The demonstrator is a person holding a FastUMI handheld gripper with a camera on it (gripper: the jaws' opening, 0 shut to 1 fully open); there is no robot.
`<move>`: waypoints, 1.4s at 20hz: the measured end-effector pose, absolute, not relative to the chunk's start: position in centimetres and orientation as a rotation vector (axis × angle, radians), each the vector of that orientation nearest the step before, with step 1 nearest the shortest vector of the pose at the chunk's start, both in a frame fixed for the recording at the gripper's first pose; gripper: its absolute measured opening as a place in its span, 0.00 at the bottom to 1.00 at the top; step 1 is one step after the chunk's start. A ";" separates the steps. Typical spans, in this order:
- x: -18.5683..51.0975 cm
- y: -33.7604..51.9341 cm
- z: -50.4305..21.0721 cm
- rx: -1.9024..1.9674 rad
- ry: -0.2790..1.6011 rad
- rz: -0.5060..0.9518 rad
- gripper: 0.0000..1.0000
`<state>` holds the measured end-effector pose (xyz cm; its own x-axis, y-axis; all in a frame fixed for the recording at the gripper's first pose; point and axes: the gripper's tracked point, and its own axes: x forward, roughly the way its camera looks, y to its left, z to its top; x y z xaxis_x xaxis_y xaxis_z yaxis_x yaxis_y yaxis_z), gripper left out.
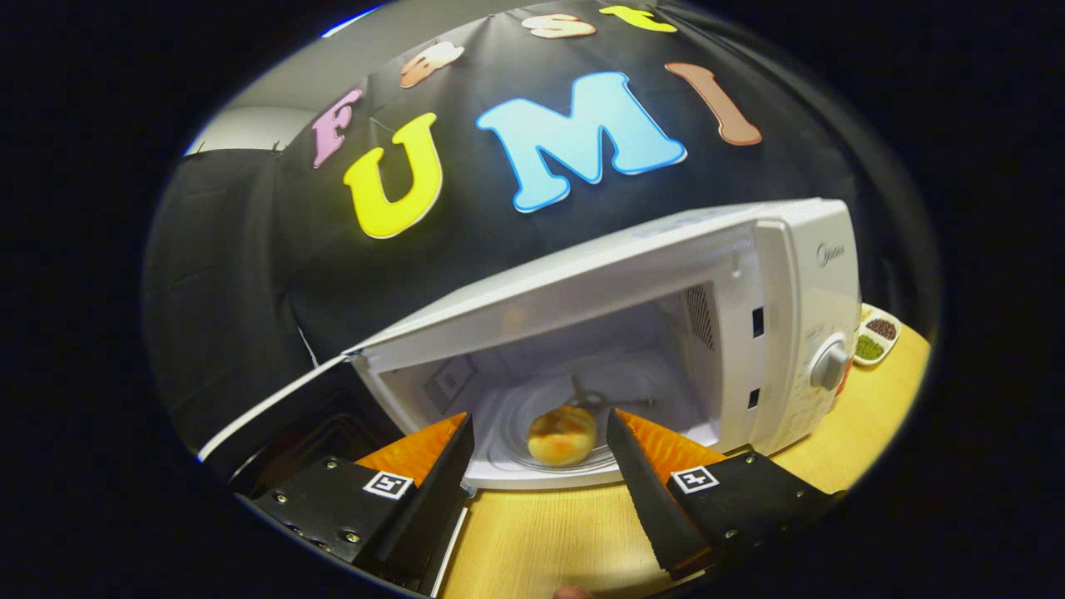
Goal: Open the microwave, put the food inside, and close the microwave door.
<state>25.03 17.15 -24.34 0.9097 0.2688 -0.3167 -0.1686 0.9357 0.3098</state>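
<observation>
A white microwave [799, 283] stands on the wooden table with its door [274, 408] swung wide open to the left of the fingers. Inside, a round golden bun [562, 435] lies on the glass turntable [532, 416], near the front of the cavity. My gripper [539, 428] is open; its two fingers sit at the cavity's mouth, one on each side of the bun, with clear gaps between them and it. The bun rests just beyond the fingertips and neither finger touches it.
The wooden table [549, 532] spreads below the fingers in front of the microwave. The control knob [829, 364] sits on the microwave's right panel. Past the microwave's right side lies a small white dish [876, 334] with dark and green contents.
</observation>
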 end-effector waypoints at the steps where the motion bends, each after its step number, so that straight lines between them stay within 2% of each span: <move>1: 24.0 17.1 -23.0 0.271 0.344 0.239 0.97; 14: 9.7 20.9 -13.5 0.176 0.268 0.418 0.97; 23: 0.0 29.9 -10.3 0.117 0.228 0.659 0.97; 28: -4.3 35.1 -11.0 0.089 0.238 0.789 0.97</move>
<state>-4.25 35.14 -11.00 0.6792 0.7120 -0.1782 -0.6920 0.7022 0.1677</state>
